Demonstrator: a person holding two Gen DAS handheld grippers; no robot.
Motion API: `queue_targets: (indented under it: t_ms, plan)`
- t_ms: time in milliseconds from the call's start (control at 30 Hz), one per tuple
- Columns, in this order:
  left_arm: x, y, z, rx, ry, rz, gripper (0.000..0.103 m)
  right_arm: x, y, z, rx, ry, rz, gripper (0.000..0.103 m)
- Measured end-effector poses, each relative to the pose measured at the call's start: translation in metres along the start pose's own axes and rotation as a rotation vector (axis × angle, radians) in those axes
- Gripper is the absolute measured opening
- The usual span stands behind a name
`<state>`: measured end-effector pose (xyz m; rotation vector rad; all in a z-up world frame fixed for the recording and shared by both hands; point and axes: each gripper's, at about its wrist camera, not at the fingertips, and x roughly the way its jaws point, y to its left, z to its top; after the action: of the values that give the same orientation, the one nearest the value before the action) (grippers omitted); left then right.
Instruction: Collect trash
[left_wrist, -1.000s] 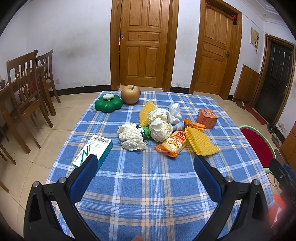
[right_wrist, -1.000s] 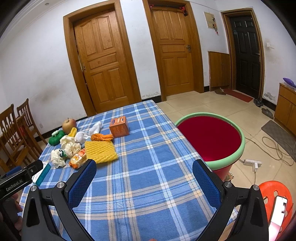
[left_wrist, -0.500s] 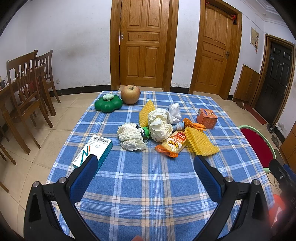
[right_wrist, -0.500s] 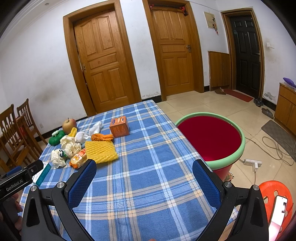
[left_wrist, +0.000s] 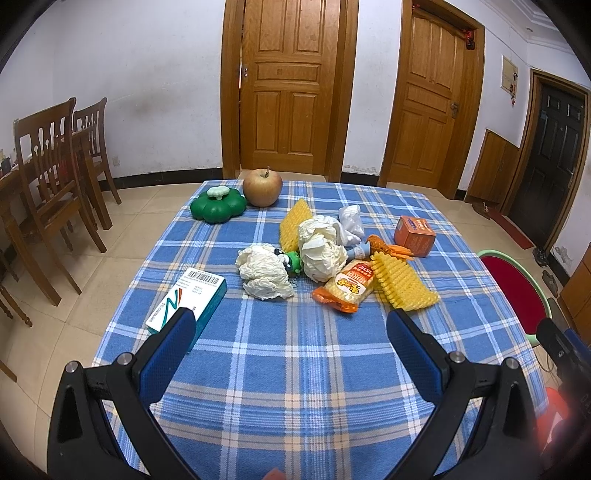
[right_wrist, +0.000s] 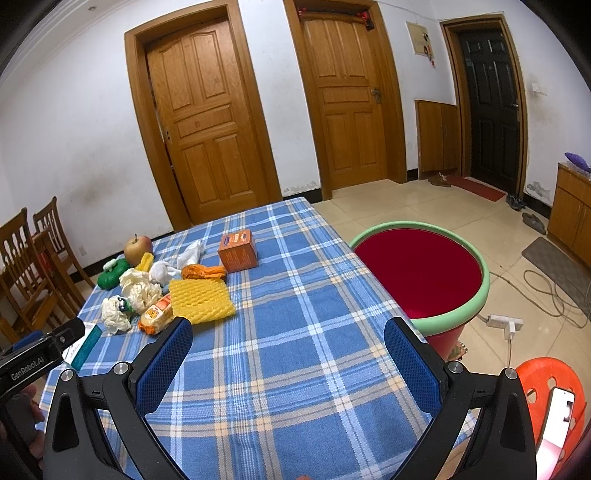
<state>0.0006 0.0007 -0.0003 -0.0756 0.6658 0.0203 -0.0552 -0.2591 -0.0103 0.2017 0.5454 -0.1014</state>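
A pile of trash lies mid-table on the blue plaid cloth (left_wrist: 295, 354): crumpled white paper (left_wrist: 264, 275), a second paper wad (left_wrist: 319, 245), an orange snack packet (left_wrist: 345, 290), yellow foam netting (left_wrist: 402, 284), an orange wrapper (left_wrist: 388, 247) and an orange box (left_wrist: 413, 230). A teal-white medicine box (left_wrist: 188, 301) lies near the left edge. My left gripper (left_wrist: 290, 334) is open and empty, above the near part of the table. My right gripper (right_wrist: 288, 345) is open and empty. The red bin with green rim (right_wrist: 421, 273) stands right of the table.
An apple (left_wrist: 262, 186) and a green flower-shaped container (left_wrist: 218, 205) sit at the table's far end. Wooden chairs (left_wrist: 51, 155) stand to the left. An orange stool (right_wrist: 550, 391) and a power strip (right_wrist: 504, 323) with cables are on the floor at right.
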Motion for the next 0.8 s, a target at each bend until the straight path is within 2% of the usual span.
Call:
queue_targets:
  t_ms: [600, 800]
  plan:
    - [0.011, 0.017, 0.004, -0.005, 0.018, 0.032, 0.101, 0.014, 0.004, 0.001, -0.01, 0.039, 0.019, 0.103]
    - [0.017, 0.04, 0.013, 0.003, 0.032, 0.078, 0.101, 0.029, 0.009, 0.009, -0.007, 0.061, 0.075, 0.103]
